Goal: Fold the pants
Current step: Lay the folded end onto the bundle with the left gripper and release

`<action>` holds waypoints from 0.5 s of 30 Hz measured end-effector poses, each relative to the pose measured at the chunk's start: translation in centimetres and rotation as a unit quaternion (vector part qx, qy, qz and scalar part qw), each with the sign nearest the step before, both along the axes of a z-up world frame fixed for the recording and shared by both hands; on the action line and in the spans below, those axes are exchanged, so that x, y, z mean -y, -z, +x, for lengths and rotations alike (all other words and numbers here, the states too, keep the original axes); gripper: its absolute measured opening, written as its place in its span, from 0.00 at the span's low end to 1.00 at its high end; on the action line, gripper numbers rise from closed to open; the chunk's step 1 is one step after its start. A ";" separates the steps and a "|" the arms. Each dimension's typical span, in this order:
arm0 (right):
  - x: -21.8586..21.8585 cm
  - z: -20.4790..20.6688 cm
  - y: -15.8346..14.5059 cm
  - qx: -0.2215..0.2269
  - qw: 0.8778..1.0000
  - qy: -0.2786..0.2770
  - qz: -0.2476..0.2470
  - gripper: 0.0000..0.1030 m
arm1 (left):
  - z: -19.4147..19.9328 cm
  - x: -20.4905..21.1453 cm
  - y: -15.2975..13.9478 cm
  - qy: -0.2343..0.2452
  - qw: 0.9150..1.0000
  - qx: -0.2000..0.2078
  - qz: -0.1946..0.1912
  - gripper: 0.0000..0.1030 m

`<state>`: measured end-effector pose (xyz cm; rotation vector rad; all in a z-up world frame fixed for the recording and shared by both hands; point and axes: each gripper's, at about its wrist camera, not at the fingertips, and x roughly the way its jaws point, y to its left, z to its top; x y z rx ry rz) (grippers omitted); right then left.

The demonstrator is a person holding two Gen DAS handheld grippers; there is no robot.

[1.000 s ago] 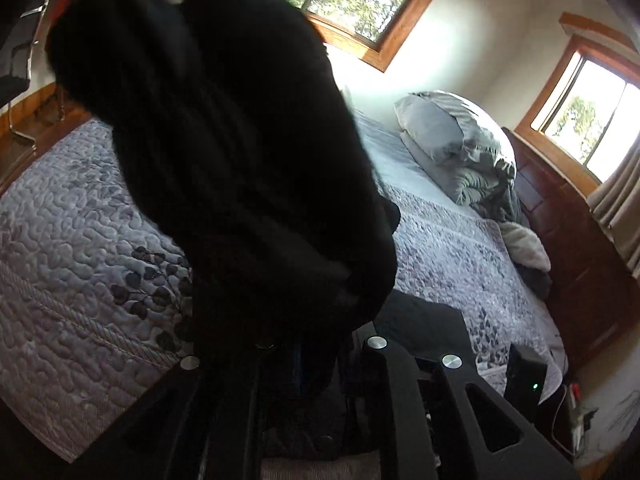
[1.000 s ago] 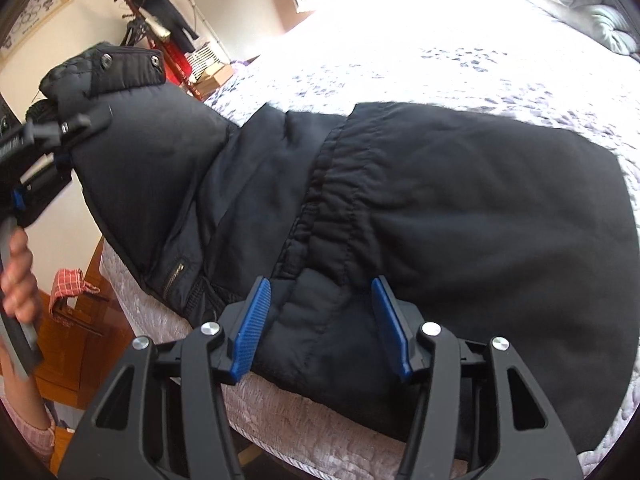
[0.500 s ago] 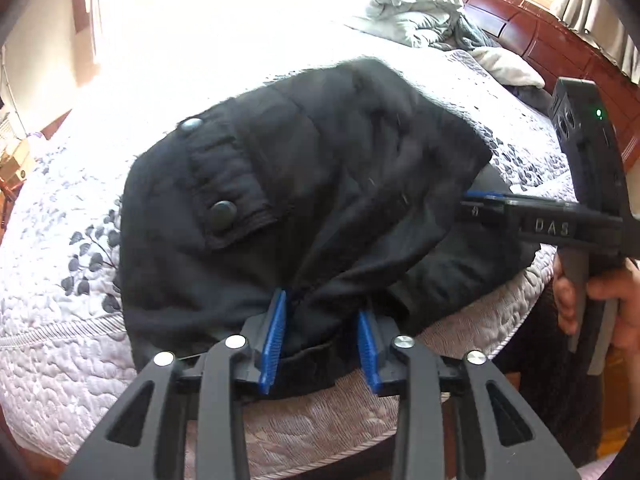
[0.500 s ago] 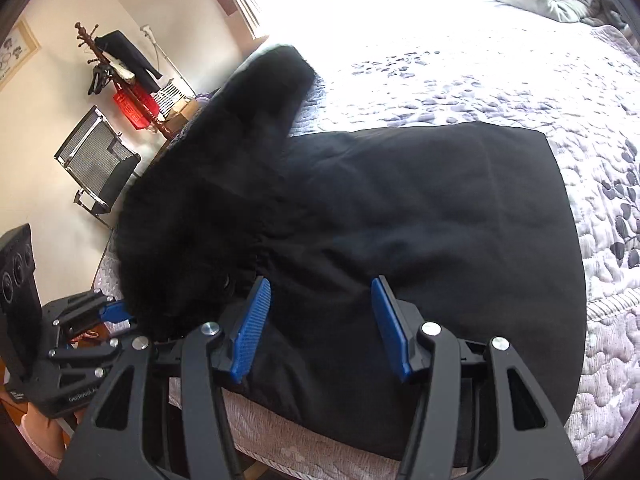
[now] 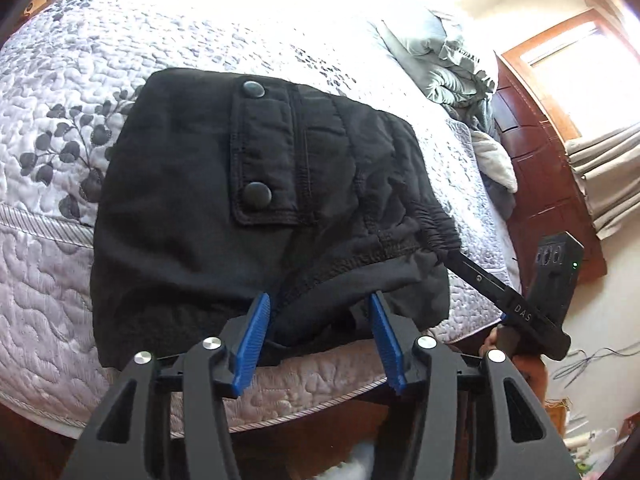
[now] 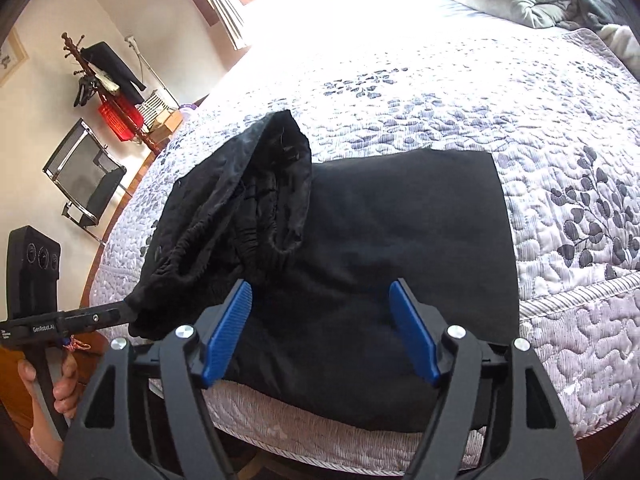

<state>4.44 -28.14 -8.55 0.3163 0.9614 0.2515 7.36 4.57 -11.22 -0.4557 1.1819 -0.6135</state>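
Note:
Black pants (image 5: 192, 200) lie folded on the quilted bed (image 5: 48, 248), the snap-button waistband on top. My left gripper (image 5: 319, 298) sits at the bundle's near edge, its jaws opening; loose fabric lies between the blue pads, which do not press on it. In the right wrist view the pants (image 6: 400, 232) form a flat rectangle with the bunched waist opening (image 6: 256, 184) on their left. My right gripper (image 6: 320, 284) hovers over the near edge, jaws opening and wide apart, gripping nothing. Each view shows the other gripper's fingers (image 5: 480, 280) (image 6: 96, 316) reaching the fabric's edge.
Crumpled grey bedding (image 5: 440, 48) lies at the head of the bed beside a wooden headboard (image 5: 536, 184). A coat rack (image 6: 92, 76) and a black chair (image 6: 84, 172) stand by the wall beyond the bed's far side. A hand (image 6: 64, 384) holds the left gripper's handle.
The pants' upper part, hanging from my left gripper a second ago, has come down onto the rest on the bed. Both grippers' jaws have spread wider.

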 end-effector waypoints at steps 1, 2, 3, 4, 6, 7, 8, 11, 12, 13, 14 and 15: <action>0.2 0.1 -0.3 0.003 1.000 0.002 0.005 0.76 | -0.1 -0.5 -0.1 0.002 1.000 -0.006 -0.021 0.56; 0.3 0.2 -0.6 0.004 1.000 0.003 0.008 0.77 | 0.0 -1.1 0.0 0.002 0.999 -0.014 -0.040 0.59; 0.4 0.3 -0.7 0.005 1.000 0.004 0.008 0.77 | 0.7 -0.2 -0.1 0.000 0.999 -0.016 -0.044 0.60; 0.3 0.4 -0.8 0.006 1.000 0.006 0.006 0.77 | 0.9 -0.1 -0.2 -0.006 0.999 -0.012 -0.034 0.60; 0.0 0.9 -0.6 0.001 1.000 0.002 0.005 0.78 | 1.0 0.0 -0.4 -0.032 0.999 0.007 0.036 0.61; -0.4 1.1 -0.4 -0.004 1.000 0.000 0.007 0.78 | 1.4 0.1 0.0 -0.050 0.996 0.015 0.079 0.61; -0.6 1.3 -0.1 -0.008 1.000 -0.003 0.010 0.78 | 2.0 0.4 0.5 -0.067 0.990 0.024 0.121 0.61; -1.6 1.9 0.5 -0.020 1.000 -0.010 0.015 0.78 | 2.8 0.8 1.6 -0.080 0.979 0.038 0.182 0.61; -1.9 2.0 0.6 -0.022 1.000 -0.013 0.015 0.78 | 2.8 0.5 2.0 -0.076 0.976 0.041 0.199 0.61; -2.2 2.2 0.6 -0.023 1.000 -0.016 0.013 0.80 | 2.8 0.9 2.2 -0.072 0.973 0.045 0.216 0.61; -2.5 2.4 0.6 -0.025 0.999 -0.019 0.007 0.83 | 2.8 1.3 2.3 -0.069 0.970 0.052 0.226 0.65; -3.1 2.6 0.5 -0.027 0.999 -0.025 -0.005 0.84 | 3.2 1.7 2.1 -0.068 0.969 0.056 0.230 0.70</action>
